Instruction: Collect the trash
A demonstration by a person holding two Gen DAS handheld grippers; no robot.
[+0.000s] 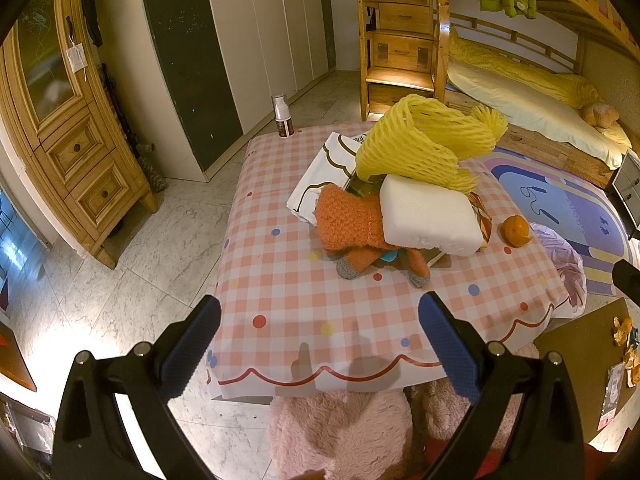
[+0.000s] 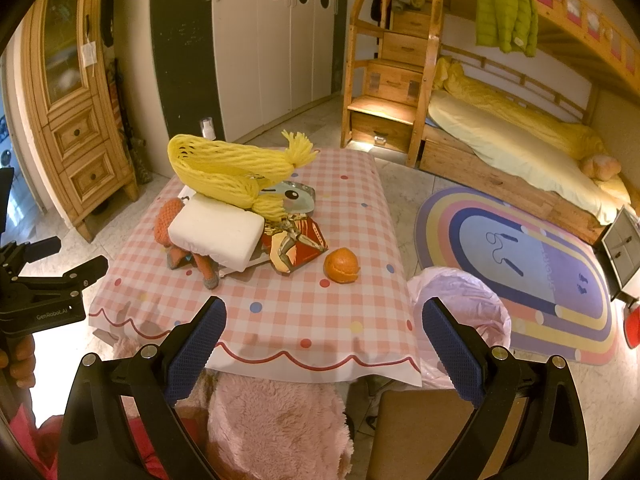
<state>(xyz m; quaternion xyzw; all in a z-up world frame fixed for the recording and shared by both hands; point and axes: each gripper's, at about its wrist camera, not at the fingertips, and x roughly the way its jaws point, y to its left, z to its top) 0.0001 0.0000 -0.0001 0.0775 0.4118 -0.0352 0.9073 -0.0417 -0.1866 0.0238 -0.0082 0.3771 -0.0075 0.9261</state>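
A pile lies on the pink checked table (image 1: 304,312) (image 2: 280,312): a yellow foam fruit net (image 1: 416,148) (image 2: 224,168) on top, a white foam block (image 1: 428,212) (image 2: 216,232), an orange knitted toy (image 1: 352,224) (image 2: 166,220), a white paper bag (image 1: 320,176) and printed wrappers (image 2: 296,240). An orange peel (image 1: 516,230) (image 2: 342,266) sits apart to the right. A bin lined with a pink bag (image 1: 560,256) (image 2: 464,304) stands by the table's right edge. My left gripper (image 1: 320,344) and right gripper (image 2: 324,340) are both open and empty, over the table's near edge.
A small pump bottle (image 1: 283,116) stands at the table's far left corner. A pink fluffy cover (image 2: 276,428) lies below the near edge. A cardboard box (image 2: 424,432) sits on the floor at right. Wardrobes, a bunk bed and a rug surround the table.
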